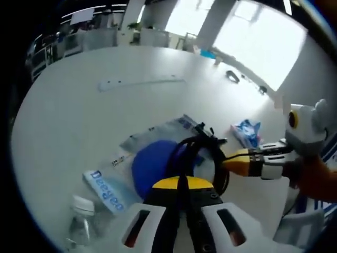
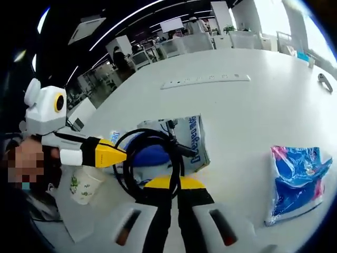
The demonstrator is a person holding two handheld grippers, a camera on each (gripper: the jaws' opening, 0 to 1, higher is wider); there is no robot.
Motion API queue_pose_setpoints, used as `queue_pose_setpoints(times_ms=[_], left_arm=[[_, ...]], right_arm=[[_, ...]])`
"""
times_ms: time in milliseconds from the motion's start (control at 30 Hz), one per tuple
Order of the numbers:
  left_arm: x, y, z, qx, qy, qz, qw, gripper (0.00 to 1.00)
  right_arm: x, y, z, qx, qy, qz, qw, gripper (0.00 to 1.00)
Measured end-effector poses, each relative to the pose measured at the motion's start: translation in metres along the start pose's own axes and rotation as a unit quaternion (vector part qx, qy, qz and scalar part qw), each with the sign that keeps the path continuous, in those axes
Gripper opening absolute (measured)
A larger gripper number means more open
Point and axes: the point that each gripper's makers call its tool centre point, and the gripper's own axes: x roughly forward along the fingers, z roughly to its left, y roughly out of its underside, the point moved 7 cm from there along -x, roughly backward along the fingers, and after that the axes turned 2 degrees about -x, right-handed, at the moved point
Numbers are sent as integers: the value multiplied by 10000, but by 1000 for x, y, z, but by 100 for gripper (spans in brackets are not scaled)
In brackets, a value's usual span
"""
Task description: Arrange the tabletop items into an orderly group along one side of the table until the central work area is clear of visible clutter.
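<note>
The big white table [image 2: 253, 100] held a clear bag [image 2: 192, 138] with a blue thing inside. On the bag lay the black cable [image 1: 202, 153]. You pinched it with your left gripper [image 1: 181, 184] and your right gripper [image 2: 171, 184], jaws pressed together on it

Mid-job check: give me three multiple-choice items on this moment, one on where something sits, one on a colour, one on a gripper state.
1. The coiled black cable sits:
A. over the blue cap and clear bag
B. beside the power strip
C. on the blue snack packet

2. Colour of the jaw tips of the left gripper:
A. red
B. yellow
C. green

3. The right gripper is:
A. wide open
B. shut on the cable
C. holding a cup

Answers: 1 A, the loop overlies the blue cap; 2 B, the tips are yellow; 3 B, the jaws meet at the cable.
</note>
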Motion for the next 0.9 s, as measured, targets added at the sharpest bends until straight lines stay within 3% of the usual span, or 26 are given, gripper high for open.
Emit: queue_pose_setpoints(times_ms=[467, 900], left_arm=[[-16, -2, -14, -41, 73, -119, 9999, 0], [-27, -4, -51, 199, 238, -277, 9991, 0]], right_arm=[[-24, -6, 6, -37, -102, -195, 9998, 0], [-64, -2, -2, 12, -74, -471, 9989, 0]])
